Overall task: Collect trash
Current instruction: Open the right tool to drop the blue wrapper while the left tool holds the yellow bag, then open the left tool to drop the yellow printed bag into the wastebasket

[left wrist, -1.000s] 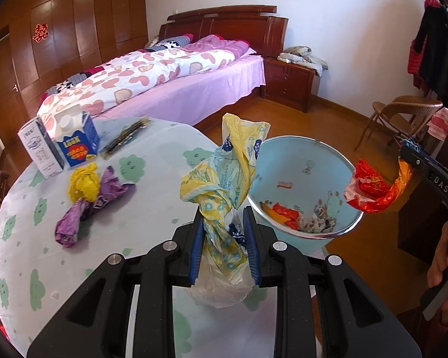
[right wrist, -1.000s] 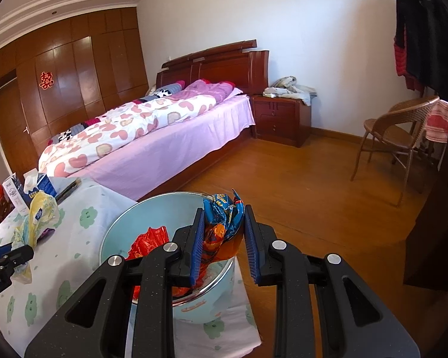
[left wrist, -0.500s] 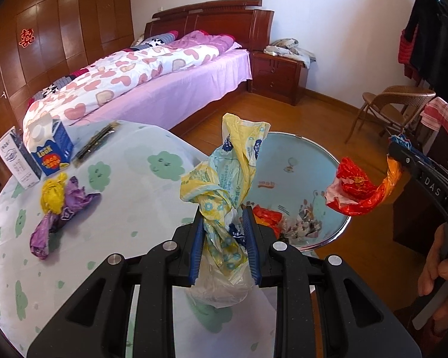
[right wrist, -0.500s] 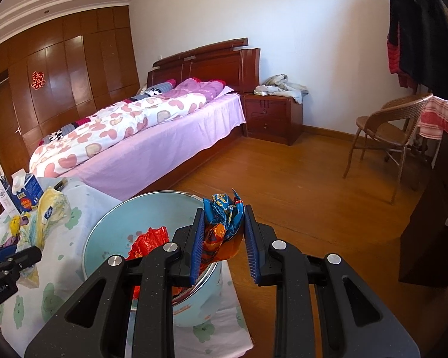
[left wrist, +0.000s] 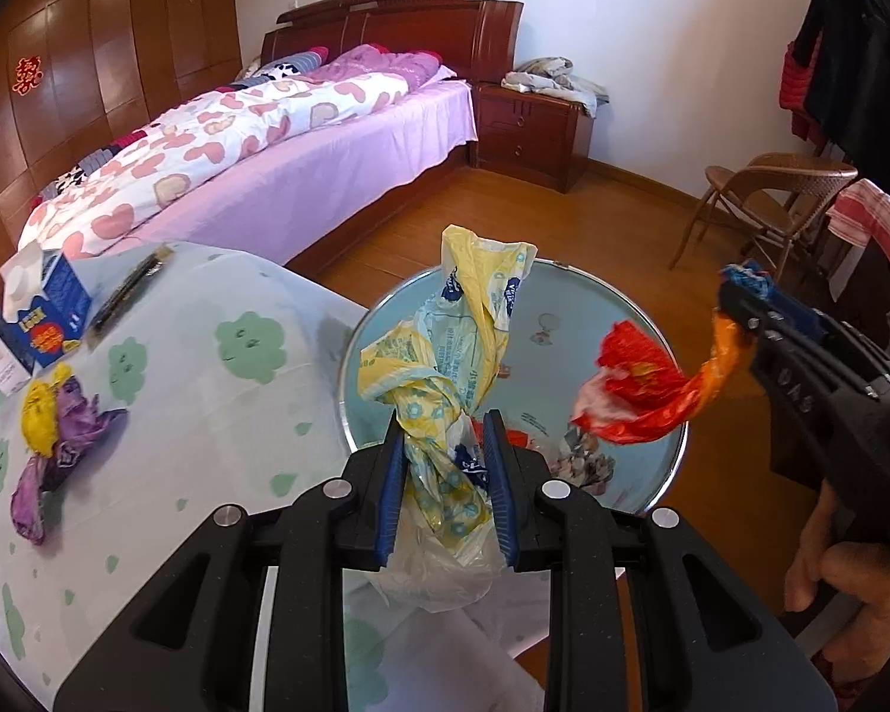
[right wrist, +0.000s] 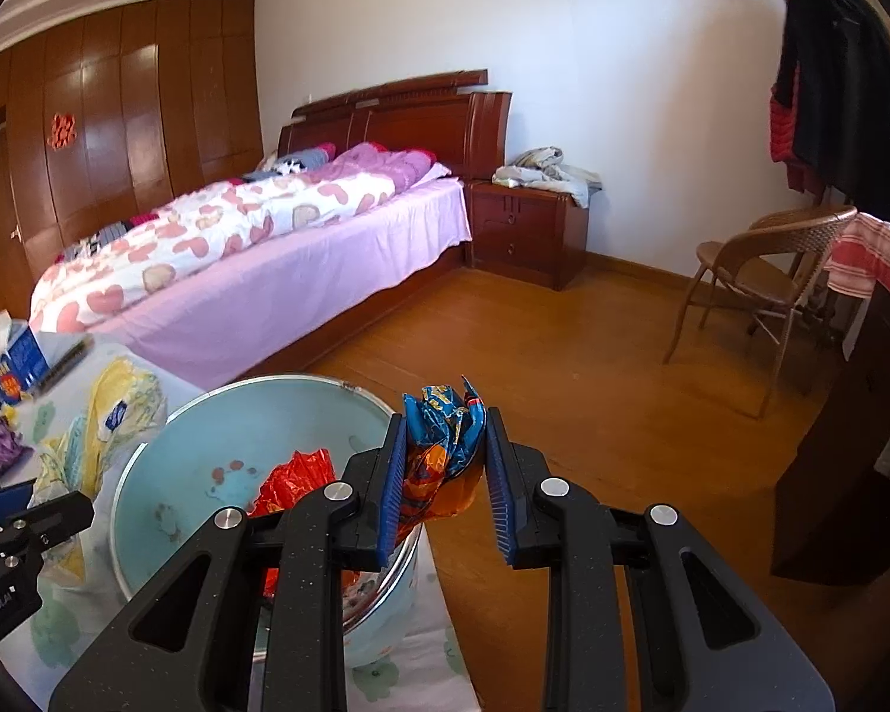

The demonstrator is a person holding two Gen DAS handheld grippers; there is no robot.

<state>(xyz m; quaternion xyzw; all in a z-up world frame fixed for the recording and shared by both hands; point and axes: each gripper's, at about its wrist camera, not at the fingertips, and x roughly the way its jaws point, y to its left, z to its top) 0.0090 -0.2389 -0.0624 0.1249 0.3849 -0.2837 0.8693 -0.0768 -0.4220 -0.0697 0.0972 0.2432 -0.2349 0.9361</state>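
A wide bed with a pink-hearted quilt and lilac sheet fills the far side of the room, and nearer stands the round worktop under a pale cloth printed with green clouds. At the worktop's edge sits a light blue round metal-rimmed bin, its bottom already holding some scraps of litter. The left hand-held gripper is clenched on a twisted yellow and pale blue printed plastic bag, which sticks up between the blue pads and hangs right in front of the bin's mouth. The right hand-held gripper pinches a crumpled red, orange and blue foil snack wrapper by its blue end against the left pad, with a gap to the right pad; the red end dangles above the bin opening, as the left view shows. Back on the worktop, well apart from the bin, lies a knotted purple and yellow plastic bag, with a blue and white carton just beyond it and a thin dark strip-shaped packet beside that.
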